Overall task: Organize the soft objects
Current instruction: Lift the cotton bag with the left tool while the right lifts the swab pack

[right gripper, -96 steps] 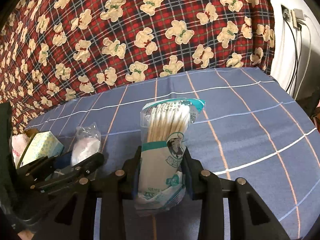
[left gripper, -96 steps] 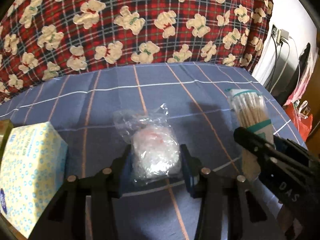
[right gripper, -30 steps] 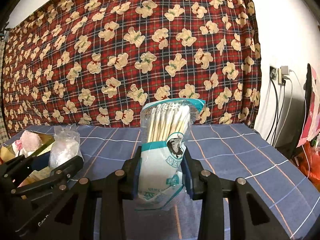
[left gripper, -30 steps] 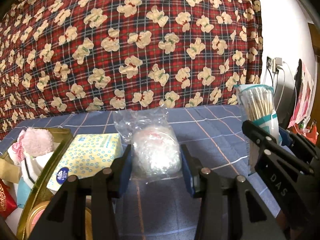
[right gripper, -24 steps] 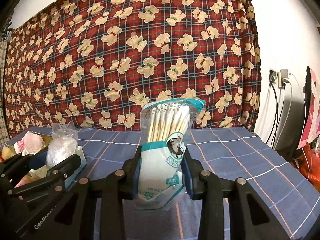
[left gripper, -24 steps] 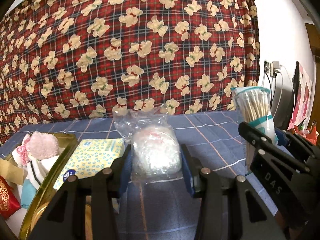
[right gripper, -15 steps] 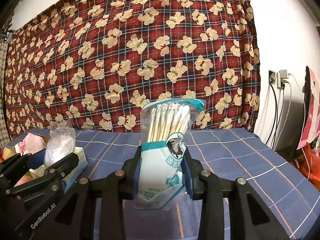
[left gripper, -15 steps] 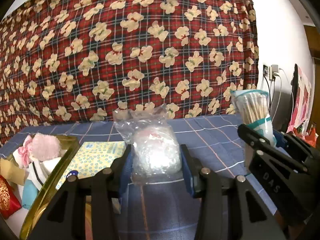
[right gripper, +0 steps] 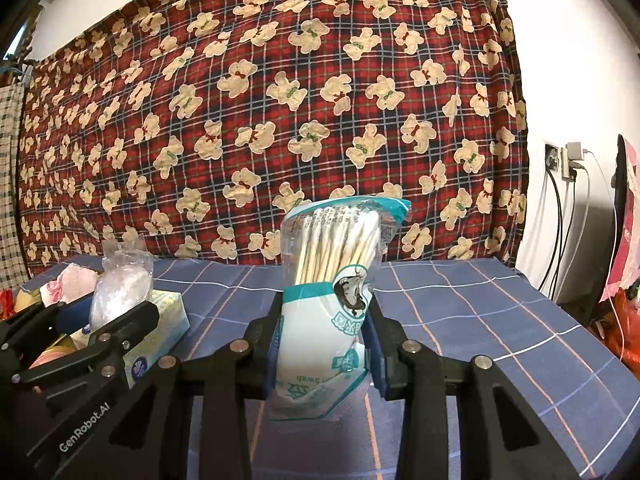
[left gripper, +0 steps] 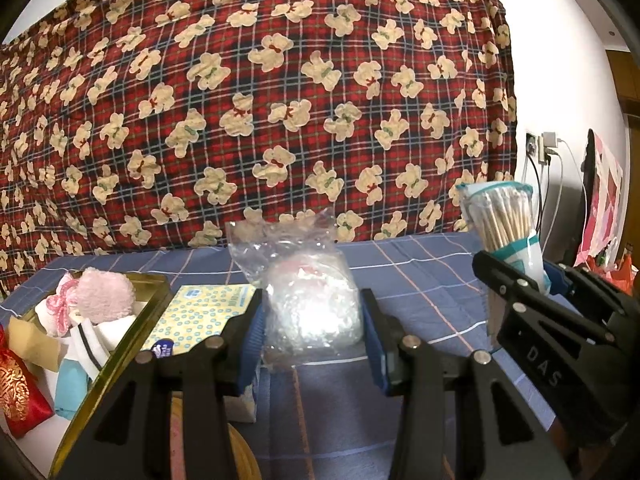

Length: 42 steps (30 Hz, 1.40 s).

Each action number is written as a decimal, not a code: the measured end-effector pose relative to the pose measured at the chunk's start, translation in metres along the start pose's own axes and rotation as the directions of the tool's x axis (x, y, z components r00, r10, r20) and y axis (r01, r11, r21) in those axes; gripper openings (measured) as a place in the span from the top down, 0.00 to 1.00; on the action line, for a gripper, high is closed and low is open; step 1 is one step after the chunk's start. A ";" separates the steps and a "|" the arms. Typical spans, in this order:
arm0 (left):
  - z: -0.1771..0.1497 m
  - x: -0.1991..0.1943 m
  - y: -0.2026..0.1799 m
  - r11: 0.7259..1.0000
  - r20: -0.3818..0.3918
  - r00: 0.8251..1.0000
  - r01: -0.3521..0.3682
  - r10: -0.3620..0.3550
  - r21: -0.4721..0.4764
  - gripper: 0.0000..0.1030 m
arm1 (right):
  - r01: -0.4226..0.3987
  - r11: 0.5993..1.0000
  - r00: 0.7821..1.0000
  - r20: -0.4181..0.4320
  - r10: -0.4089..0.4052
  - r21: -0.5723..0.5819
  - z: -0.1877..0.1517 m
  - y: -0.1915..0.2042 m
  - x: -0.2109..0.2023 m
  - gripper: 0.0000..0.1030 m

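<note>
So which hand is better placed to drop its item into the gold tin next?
Left. The left gripper, shut on the clear bag, sits beside the gold tin; the right gripper with the cotton swabs is farther away.

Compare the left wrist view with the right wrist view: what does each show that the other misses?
Only the left wrist view shows the gold tray's contents plainly: a red pouch and white cloth beside the pink plush. Only the right wrist view shows the cotton swab pack's printed front and a checked cloth at far left. Both show the left tool gripping the clear bag, the right tool gripping the swabs, the tissue box and the blue bedsheet.
</note>
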<state>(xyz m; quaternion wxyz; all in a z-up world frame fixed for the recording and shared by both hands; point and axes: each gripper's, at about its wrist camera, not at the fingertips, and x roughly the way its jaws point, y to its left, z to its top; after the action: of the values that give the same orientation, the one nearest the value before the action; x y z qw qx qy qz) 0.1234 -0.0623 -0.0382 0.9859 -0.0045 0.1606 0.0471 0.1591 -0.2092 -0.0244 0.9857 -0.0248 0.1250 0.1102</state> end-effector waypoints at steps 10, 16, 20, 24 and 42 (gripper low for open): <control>-0.001 -0.004 0.006 1.000 -0.001 1.000 -0.010 0.010 -0.007 0.57 | -0.025 1.000 1.000 0.004 0.025 -0.010 -0.001 0.006 -0.005 0.63; -0.003 -0.006 0.016 0.999 -0.009 0.999 -0.035 0.035 -0.036 0.57 | -0.040 0.999 0.999 -0.006 0.040 -0.015 -0.002 0.009 -0.002 0.63; -0.003 -0.005 0.026 0.996 -0.020 0.998 -0.056 0.055 -0.065 0.57 | -0.056 0.998 0.998 -0.008 0.056 -0.018 -0.002 0.014 -0.001 0.63; -0.003 -0.007 0.029 0.996 -0.021 0.998 -0.059 0.057 -0.068 0.57 | -0.067 0.998 0.998 -0.011 0.067 -0.010 -0.003 0.018 -0.001 0.62; -0.005 -0.014 0.041 0.994 -0.024 0.999 -0.023 0.020 -0.109 0.57 | -0.119 0.993 0.992 -0.040 0.119 -0.009 -0.002 0.039 0.006 0.62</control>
<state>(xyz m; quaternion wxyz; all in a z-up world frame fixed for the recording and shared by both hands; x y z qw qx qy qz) 0.1048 -0.0228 -0.0378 0.9817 -0.0574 0.1692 0.0665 0.1555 -0.1698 -0.0288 0.9746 -0.0250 0.1449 0.1690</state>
